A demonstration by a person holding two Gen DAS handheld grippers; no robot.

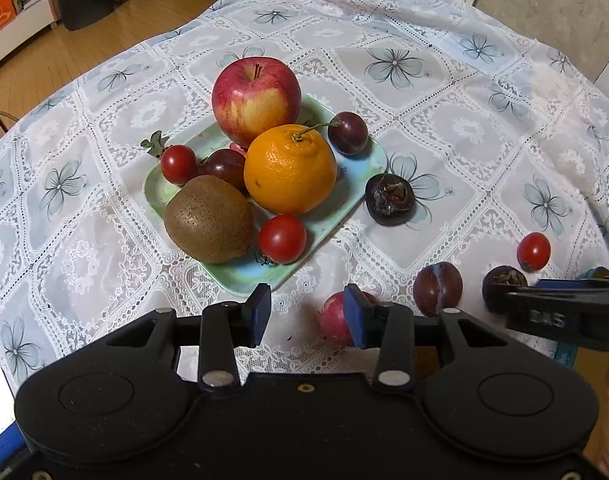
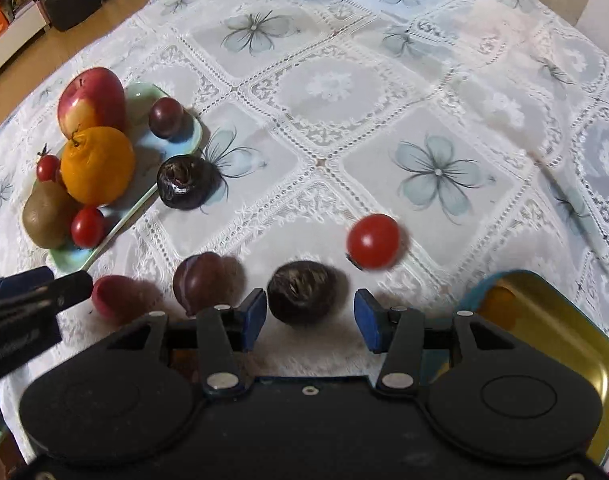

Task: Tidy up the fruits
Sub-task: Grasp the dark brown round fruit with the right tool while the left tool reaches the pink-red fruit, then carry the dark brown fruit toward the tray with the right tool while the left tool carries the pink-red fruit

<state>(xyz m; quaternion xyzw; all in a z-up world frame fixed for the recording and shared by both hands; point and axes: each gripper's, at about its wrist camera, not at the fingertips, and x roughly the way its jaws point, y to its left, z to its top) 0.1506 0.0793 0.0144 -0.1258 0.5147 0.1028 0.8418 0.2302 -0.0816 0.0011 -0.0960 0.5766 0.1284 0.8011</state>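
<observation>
A pale green plate (image 1: pixel 368 160) holds an apple (image 1: pixel 256 96), an orange (image 1: pixel 290 170), a kiwi (image 1: pixel 208 218), cherry tomatoes and dark grapes. Loose on the cloth lie a dark water chestnut (image 1: pixel 389 199), a plum (image 1: pixel 437 288), a pink-red fruit (image 1: pixel 332 318), a second chestnut (image 2: pixel 302 292) and a cherry tomato (image 2: pixel 373 241). My left gripper (image 1: pixel 307 316) is open and empty, just left of the pink-red fruit. My right gripper (image 2: pixel 309 320) is open, with the second chestnut just ahead between its fingers.
A gold tin tray with a blue rim (image 2: pixel 552 320) sits at the near right. The lace tablecloth (image 2: pixel 384 80) covers a round table; a wooden floor (image 1: pixel 84 52) and a shelf lie beyond its far left edge.
</observation>
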